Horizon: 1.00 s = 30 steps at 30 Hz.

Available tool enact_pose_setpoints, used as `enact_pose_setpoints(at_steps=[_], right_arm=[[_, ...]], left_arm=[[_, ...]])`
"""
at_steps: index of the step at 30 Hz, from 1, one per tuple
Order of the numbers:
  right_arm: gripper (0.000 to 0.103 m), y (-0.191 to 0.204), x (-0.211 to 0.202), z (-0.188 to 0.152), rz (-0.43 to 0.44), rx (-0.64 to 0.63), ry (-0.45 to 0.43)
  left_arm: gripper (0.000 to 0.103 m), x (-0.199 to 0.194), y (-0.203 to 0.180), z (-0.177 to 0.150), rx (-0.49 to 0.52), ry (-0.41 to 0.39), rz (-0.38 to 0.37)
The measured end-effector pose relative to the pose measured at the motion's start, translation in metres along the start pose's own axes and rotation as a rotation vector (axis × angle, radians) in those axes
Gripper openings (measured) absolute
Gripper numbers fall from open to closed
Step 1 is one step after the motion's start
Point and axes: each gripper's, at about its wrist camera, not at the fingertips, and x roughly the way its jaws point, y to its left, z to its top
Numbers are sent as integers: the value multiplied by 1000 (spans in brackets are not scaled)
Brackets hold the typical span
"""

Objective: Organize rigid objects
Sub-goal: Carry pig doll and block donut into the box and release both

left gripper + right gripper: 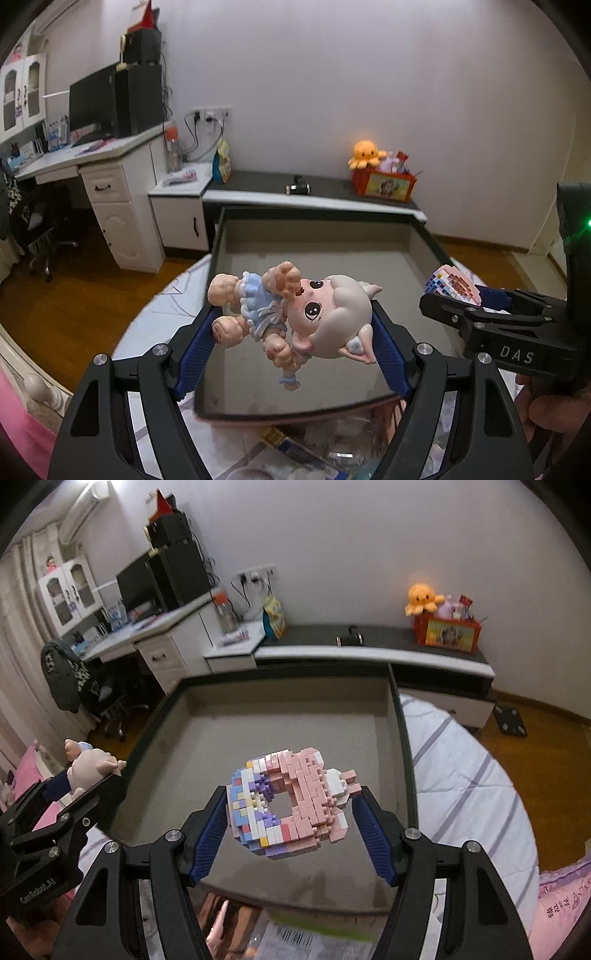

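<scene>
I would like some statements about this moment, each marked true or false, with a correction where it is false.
1. The left gripper holds a doll between its fingers. True.
2. The right gripper holds a solid red cube. False: it holds a ring-shaped brick model in pink, white, purple and blue, with a hole in its middle.
3. Both held things hang above the grey tray. True.
4. The tray already has several toys lying in it. False: the part of its floor in view is bare.
5. An orange plush octopus sits by the red box on the low bench at the wall. True.
6. The doll wears a green dress. False: the dress is light blue.
</scene>
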Motion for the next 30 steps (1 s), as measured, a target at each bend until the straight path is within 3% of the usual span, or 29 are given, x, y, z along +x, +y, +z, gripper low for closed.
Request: enact_pose_setpoints(at_steps=[4,6,9,11,13,14,22,30], right_arm=[[70,-5,11,0,10,17,36],[83,-7,13,0,7,26,44],[88,-12,10,-3,-2,42,45],[91,-14,5,-4,-20,51,42],[103,-15,-1,-5,-6,60,29],[103,-14,-6,-4,-6,65,15],[103,-2,-62,-24,-33,64,-105],[103,11,-135,-60,-25,61,-228]], left_arm=[[79,21,-5,0,4,49,14],[82,28,-5,0,3,65,22],[102,25,-4,-1,3,44,47],[103,15,-3,-1,14,16,65],[103,4,-4,-2,27,-3,84],[103,0,-3,-2,30,-12,93],[103,-72,13,-15,-33,-137,76],[103,-161,16,-42,-5,-266,35]])
